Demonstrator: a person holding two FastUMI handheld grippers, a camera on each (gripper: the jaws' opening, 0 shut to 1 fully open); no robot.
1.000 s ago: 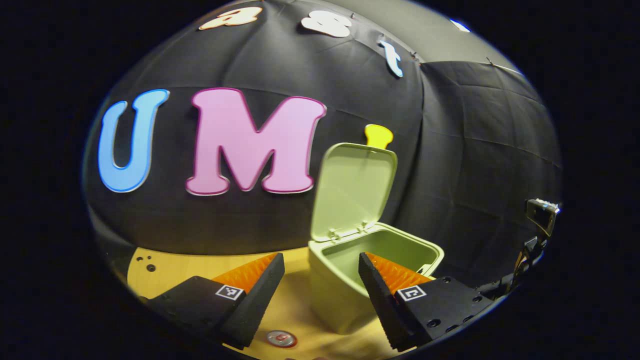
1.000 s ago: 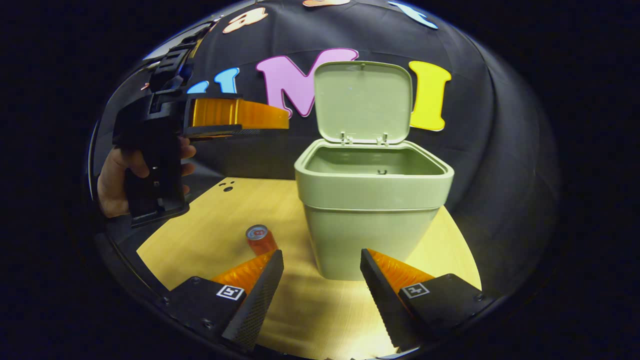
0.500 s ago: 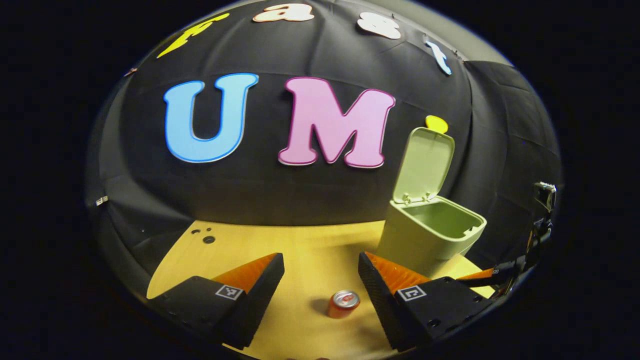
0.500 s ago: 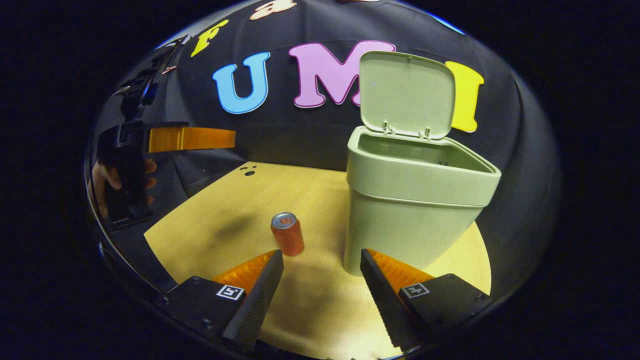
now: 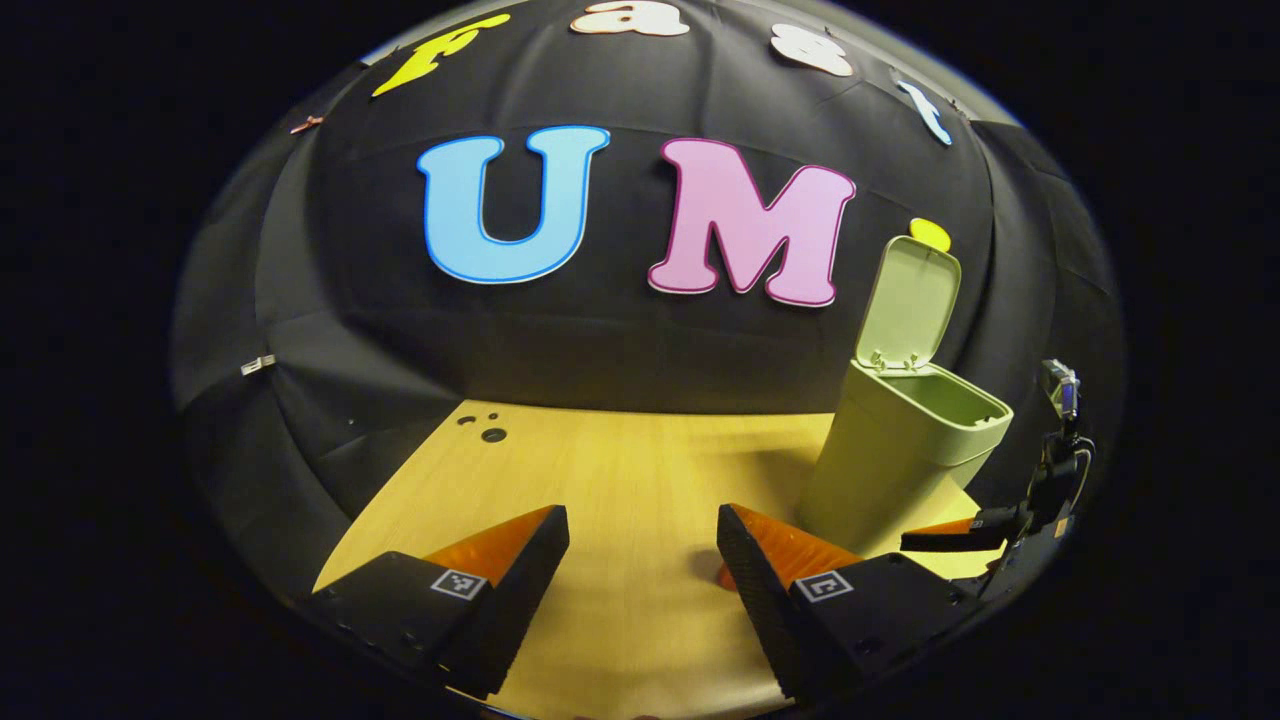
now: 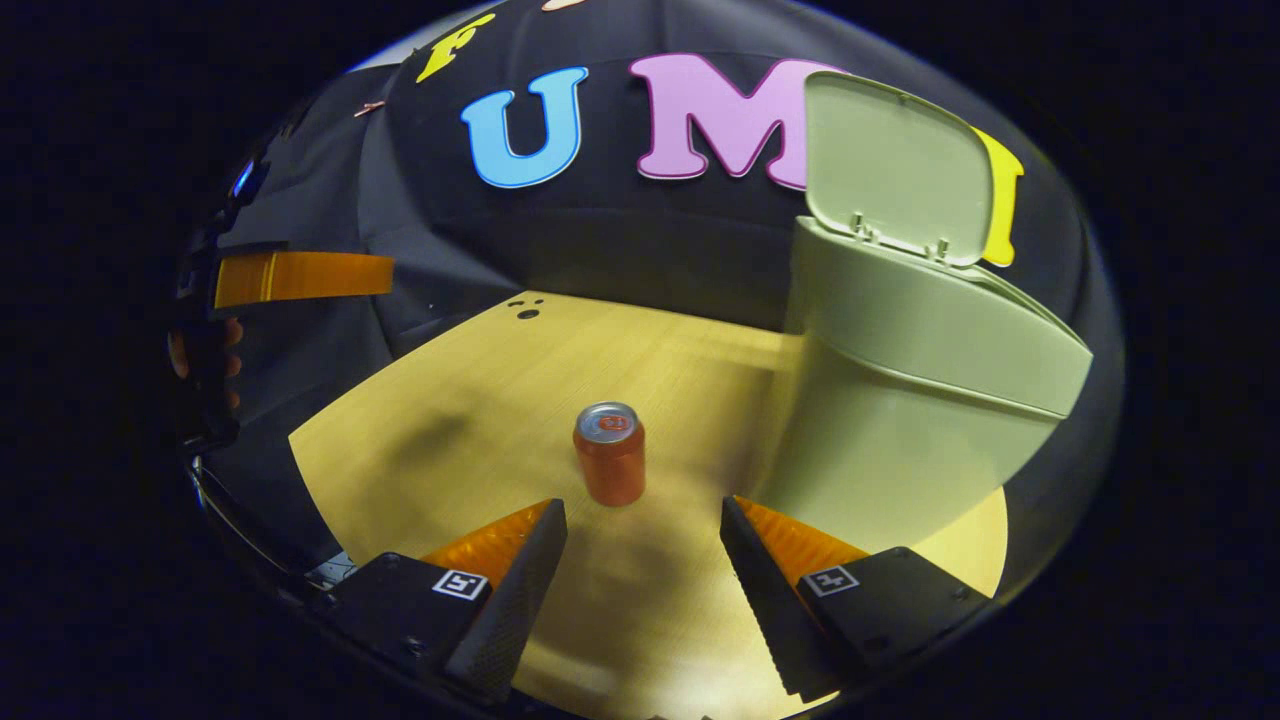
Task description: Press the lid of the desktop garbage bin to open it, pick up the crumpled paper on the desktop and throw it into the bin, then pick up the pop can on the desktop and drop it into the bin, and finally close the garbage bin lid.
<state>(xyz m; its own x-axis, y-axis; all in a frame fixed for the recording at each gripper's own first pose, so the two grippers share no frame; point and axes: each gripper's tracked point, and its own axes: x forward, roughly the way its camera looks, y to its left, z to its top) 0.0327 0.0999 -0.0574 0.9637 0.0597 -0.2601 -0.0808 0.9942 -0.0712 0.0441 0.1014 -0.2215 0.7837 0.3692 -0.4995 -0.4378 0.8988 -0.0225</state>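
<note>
Your right hand-held gripper (image 6: 643, 560) is wide open and empty, and the pop can (image 6: 610, 466) stands upright on the table (image 6: 450, 400) just beyond its fingers, left of the open garbage bin (image 6: 920, 400). Centre the can between both fingers, then close squarely on its middle. Your left hand-held gripper (image 5: 643, 560) is open too, empty.

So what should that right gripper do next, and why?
Probably ease the right gripper forward until its open fingers flank the pop can. The can stands upright just ahead of the gap, untouched, and the bin beside it has its lid up.
</note>
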